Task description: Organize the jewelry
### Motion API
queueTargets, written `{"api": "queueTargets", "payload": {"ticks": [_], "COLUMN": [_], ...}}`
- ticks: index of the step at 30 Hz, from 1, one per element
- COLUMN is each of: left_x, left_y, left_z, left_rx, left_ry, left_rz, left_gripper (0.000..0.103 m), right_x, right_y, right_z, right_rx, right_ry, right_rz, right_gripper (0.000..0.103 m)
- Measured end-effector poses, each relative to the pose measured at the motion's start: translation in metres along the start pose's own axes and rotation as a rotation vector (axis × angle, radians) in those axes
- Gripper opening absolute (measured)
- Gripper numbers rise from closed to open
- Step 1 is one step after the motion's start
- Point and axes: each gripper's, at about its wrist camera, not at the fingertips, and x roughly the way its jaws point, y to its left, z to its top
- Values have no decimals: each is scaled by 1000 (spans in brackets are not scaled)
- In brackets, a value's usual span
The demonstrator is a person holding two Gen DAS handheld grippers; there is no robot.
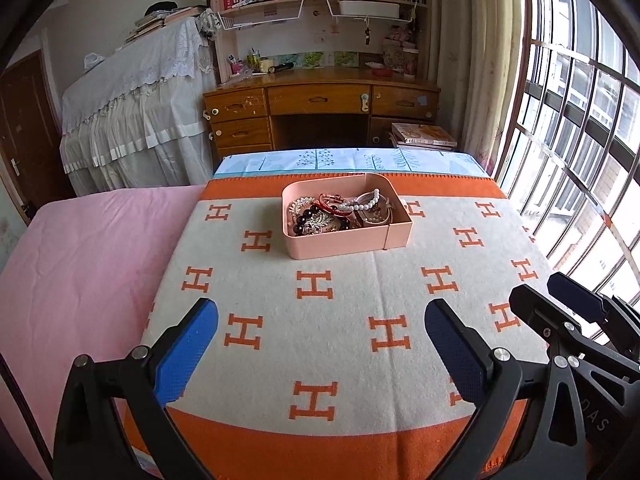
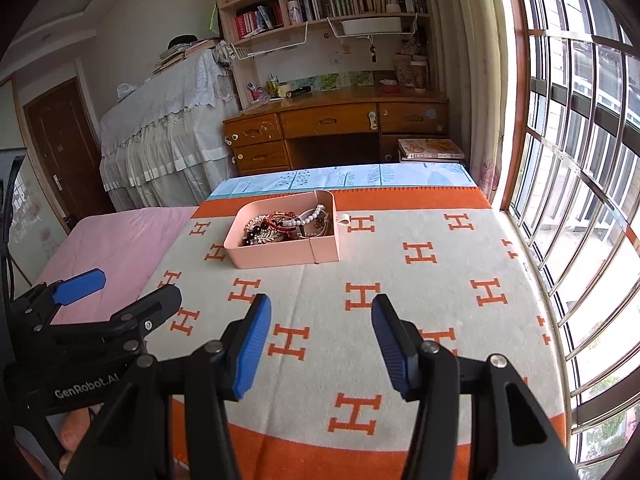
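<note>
A pink box (image 1: 344, 246) (image 2: 280, 256) stands on an orange and cream blanket (image 1: 304, 332) (image 2: 400, 292) patterned with H letters. It holds a heap of jewelry (image 1: 332, 214) (image 2: 280, 226): a white pearl strand (image 1: 366, 202) (image 2: 308, 216), dark beads, red pieces and silver pieces. My left gripper (image 1: 320, 320) is open and empty, well short of the box; it also shows in the right wrist view (image 2: 120, 292). My right gripper (image 2: 320, 316) is open and empty, also short of the box; it also shows in the left wrist view (image 1: 560, 292).
The blanket lies on a bed with a pink sheet (image 1: 80, 264) to the left. A barred window (image 1: 580, 140) runs along the right. Beyond the bed stand a wooden desk (image 1: 320, 100) with bookshelves, a cloth-covered piece of furniture (image 1: 132, 112) and stacked books (image 1: 424, 136).
</note>
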Motion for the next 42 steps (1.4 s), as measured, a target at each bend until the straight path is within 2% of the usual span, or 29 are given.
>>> {"api": "queueTargets", "payload": {"ticks": [11,24,42], "left_x": [1,-1,1], "left_y": [1,1,4], "left_z": [-3,-3,-2], "left_rx": [-3,-6,-13], "left_ry": [11,3,18], "left_rz": [14,-21,-24], "left_gripper": [102,102,102], "right_x": [0,1,2], "right_y": [2,2,2], "right_z": [-1,0,0], "right_rx": [4,7,5], "right_ry": [7,10,9], "right_rz": [5,-11,-19], "right_gripper": [53,53,53]}}
